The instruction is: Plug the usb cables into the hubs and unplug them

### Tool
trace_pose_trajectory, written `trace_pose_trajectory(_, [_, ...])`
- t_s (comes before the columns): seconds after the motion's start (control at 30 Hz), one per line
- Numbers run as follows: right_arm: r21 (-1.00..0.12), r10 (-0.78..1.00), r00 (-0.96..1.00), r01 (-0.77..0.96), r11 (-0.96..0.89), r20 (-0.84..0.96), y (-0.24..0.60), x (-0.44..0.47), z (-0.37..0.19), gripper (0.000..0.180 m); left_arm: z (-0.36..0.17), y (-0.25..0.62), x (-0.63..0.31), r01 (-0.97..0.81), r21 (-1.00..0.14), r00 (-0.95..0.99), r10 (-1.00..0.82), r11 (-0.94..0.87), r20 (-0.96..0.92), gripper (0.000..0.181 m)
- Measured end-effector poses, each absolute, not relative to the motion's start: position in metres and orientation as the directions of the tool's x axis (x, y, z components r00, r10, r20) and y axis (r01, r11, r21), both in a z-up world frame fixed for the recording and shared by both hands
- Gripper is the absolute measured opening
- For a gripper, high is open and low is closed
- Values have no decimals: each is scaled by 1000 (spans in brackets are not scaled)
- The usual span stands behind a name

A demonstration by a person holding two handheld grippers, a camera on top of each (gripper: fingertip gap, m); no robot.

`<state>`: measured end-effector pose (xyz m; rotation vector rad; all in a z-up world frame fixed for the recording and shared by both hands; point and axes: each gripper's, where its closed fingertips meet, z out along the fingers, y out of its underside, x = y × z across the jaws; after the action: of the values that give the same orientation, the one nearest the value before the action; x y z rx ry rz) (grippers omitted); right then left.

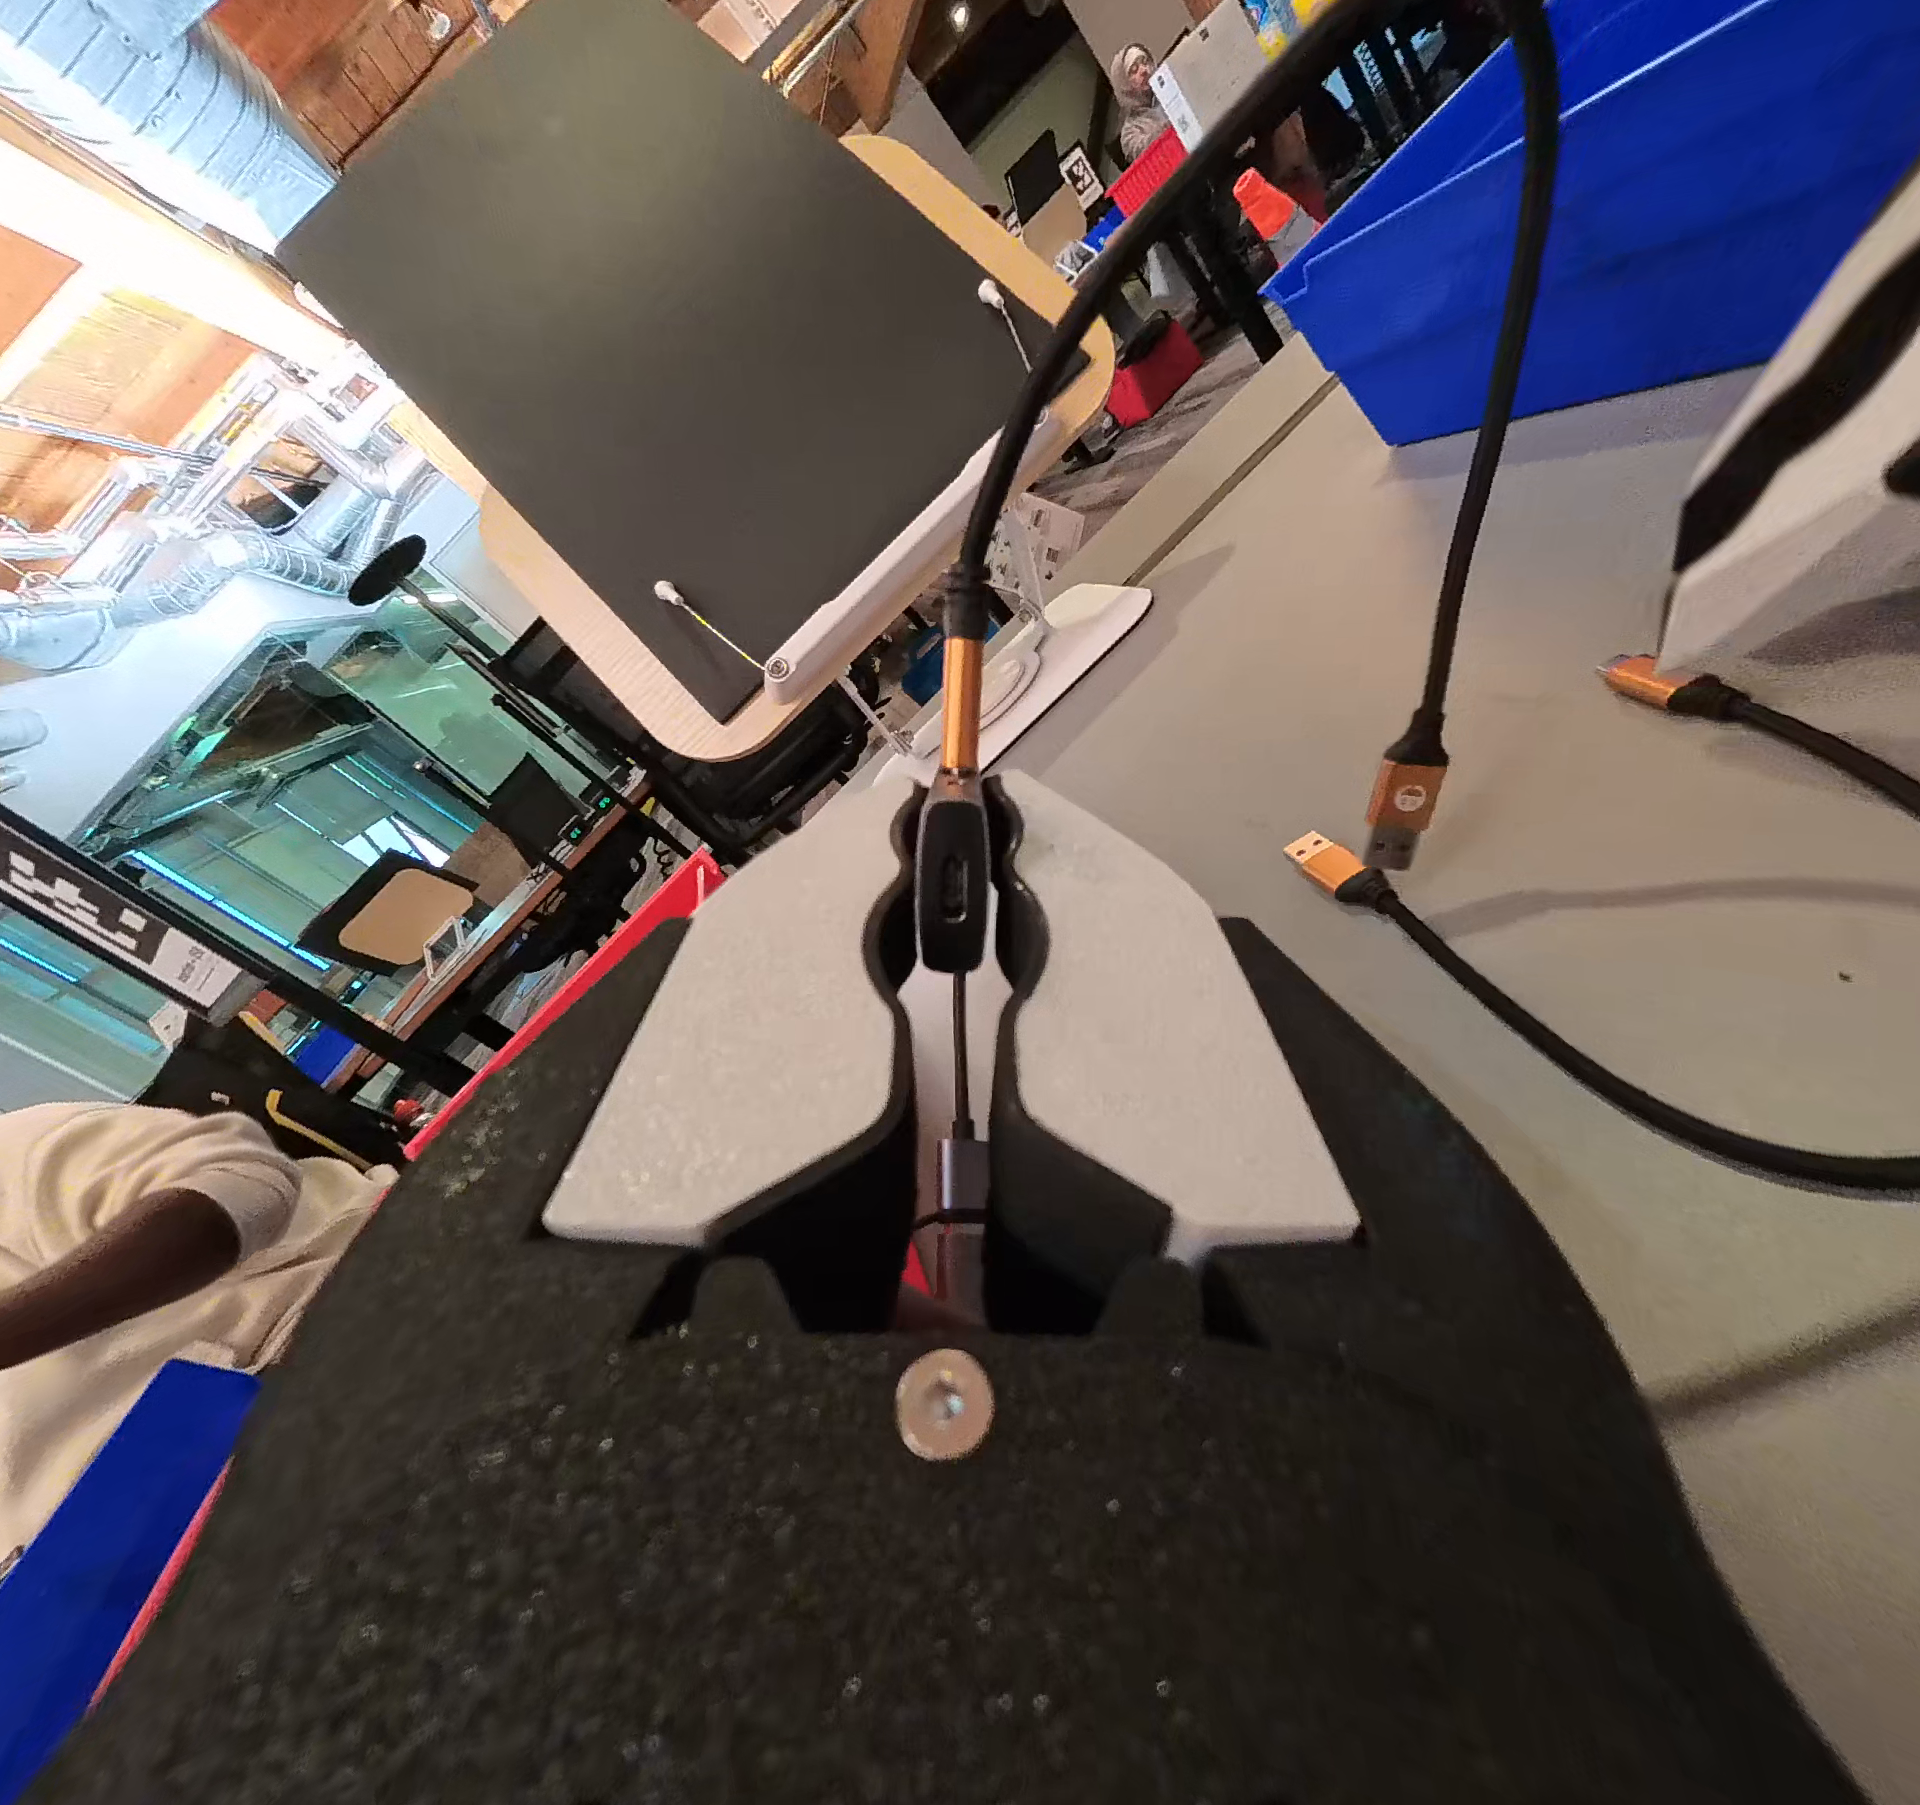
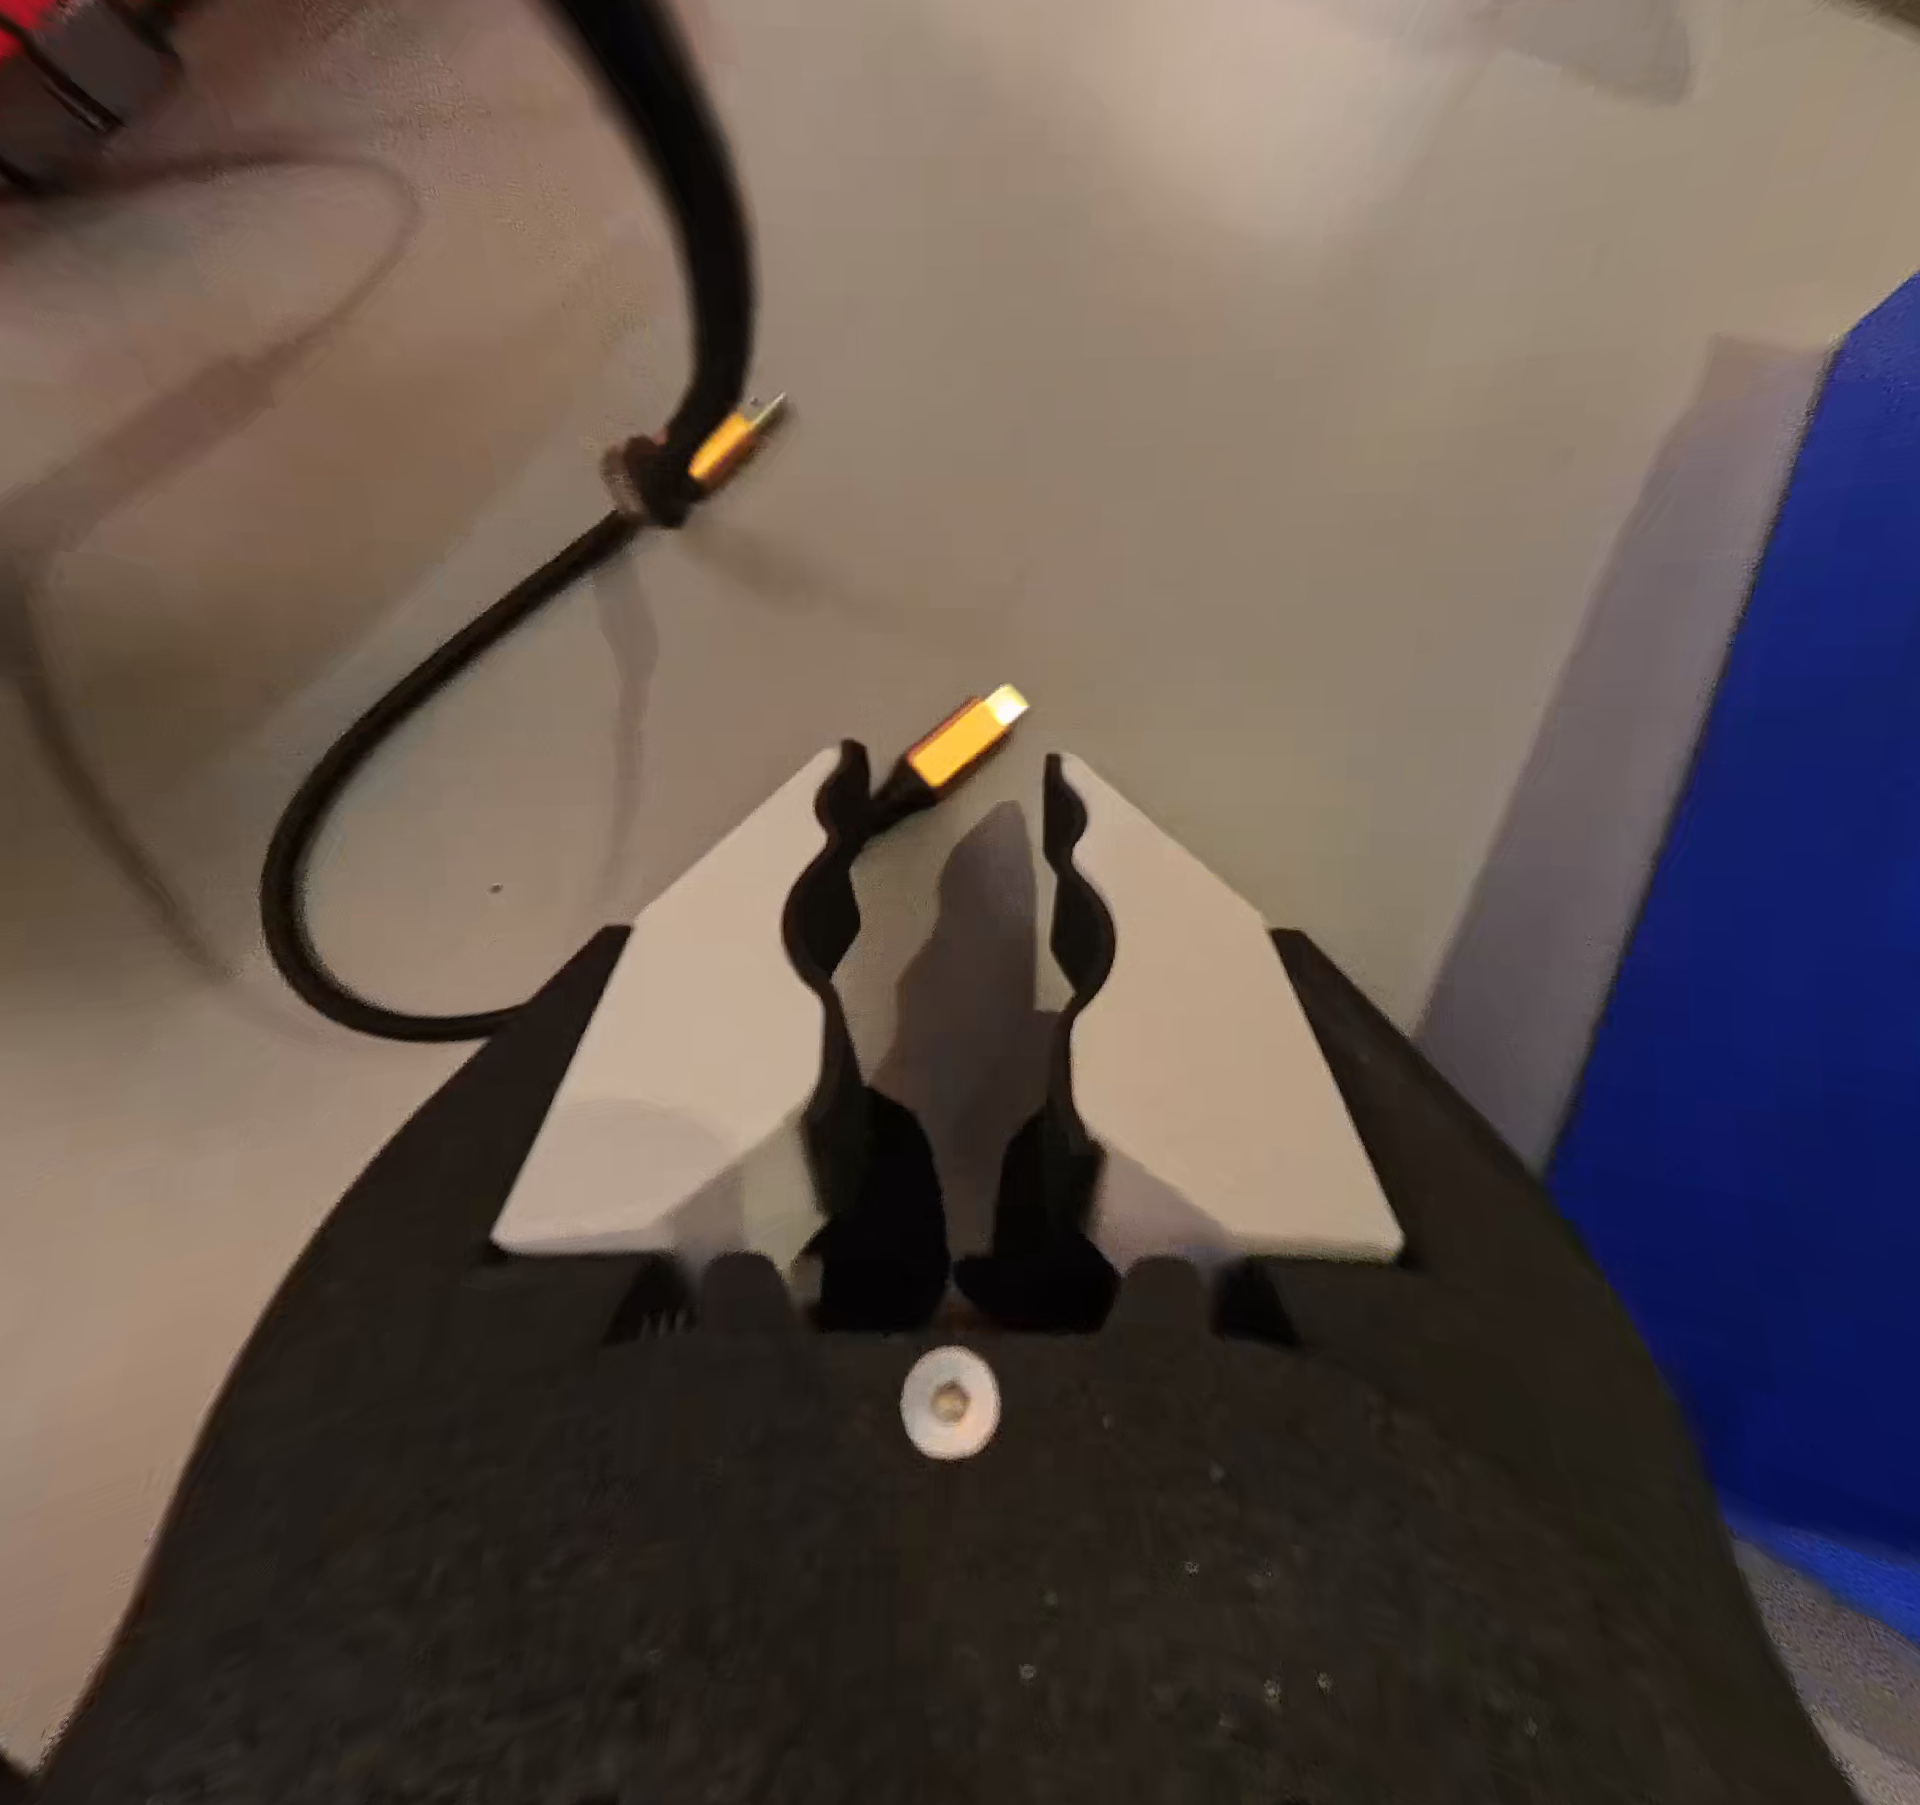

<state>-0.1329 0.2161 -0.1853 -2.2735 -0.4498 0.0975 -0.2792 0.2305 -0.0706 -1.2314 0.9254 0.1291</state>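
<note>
Left wrist view looks along a grey table (image 1: 1351, 612) into a workshop with wooden ceiling boards, silver ducting and a dark tilted board (image 1: 644, 301) on a white stand. The left gripper (image 1: 951, 810) is clamped narrow on a small black hub (image 1: 945, 882), and an orange-collared plug (image 1: 961, 695) is seated in the hub's far end, its black cable arching up to the right. Two loose orange plugs (image 1: 1403, 799) meet near the table surface on the right, before a blue bin (image 1: 1662, 197). A person's arm shows at lower left.

Right wrist view, blurred, faces down at the same grey table (image 2: 1247, 301) and shows none of the room. The right gripper (image 2: 951, 768) stands parted and holds nothing; an orange plug (image 2: 961, 737) lies just beyond its tips, nearer the left one. A blue bin (image 2: 1766, 924) borders the right edge.
</note>
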Motion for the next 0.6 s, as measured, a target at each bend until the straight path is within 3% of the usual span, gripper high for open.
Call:
trace_pose_trajectory(0.1, [-702, 335, 941, 266, -661, 41, 211, -141, -197, 31, -70, 230, -279, -551, -746, 644, -378, 374, -665, 10])
trace_pose_trajectory(0.23, [-709, 348, 935, 288, -644, 64, 213, -146, -199, 15, -72, 231, -279, -556, -741, 636, -381, 377, -671, 10])
trace_pose_trajectory(0.53, [-713, 732, 680, 531, -458, 36, 180, -169, -168, 6, -80, 233, -281, -586, -716, 598, -394, 379, -698, 10])
trace_pose_trajectory(0.6, [-662, 788, 608, 630, -407, 94, 169, -164, -159, 6, -82, 233, -280, -597, -705, 586, -392, 383, -709, 10])
